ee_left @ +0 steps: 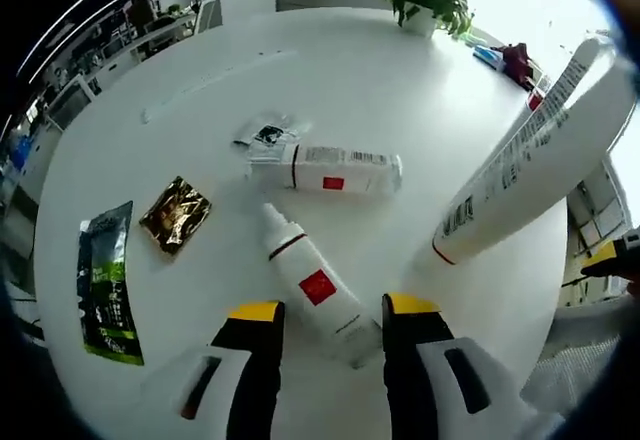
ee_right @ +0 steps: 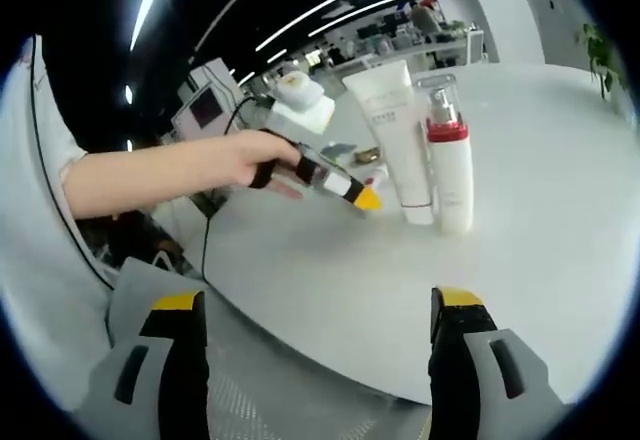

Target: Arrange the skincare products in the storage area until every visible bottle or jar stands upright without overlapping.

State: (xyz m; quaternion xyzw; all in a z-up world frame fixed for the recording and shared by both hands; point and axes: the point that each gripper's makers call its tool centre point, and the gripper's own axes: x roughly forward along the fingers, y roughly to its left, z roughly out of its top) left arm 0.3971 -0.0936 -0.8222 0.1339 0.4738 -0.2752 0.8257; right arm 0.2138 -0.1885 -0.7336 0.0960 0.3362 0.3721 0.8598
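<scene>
Left gripper (ee_left: 332, 312) hovered low over the round white table (ee_left: 420, 150), jaws wide apart with nothing clamped, straddling the base end of a white bottle with red square label (ee_left: 312, 278) that lay flat, nozzle pointing far-left. A 2nd white bottle (ee_left: 328, 170) lay on its side just beyond it. A crumpled white sachet (ee_left: 268, 134) sat by that bottle's cap; a gold sachet (ee_left: 176, 214) and a green-black sachet (ee_left: 108, 282) lay at the left. A tall white tube (ee_left: 530, 160) stood at the right, a potted plant (ee_left: 428, 0) at the far edge.

Right gripper (ee_right: 318, 310) hung off the near table edge, jaws wide, empty. The tube and a red-collared pump bottle (ee_right: 448, 168) stood upright, side by side. A person's hand (ee_right: 250, 162) gripped the left tool.
</scene>
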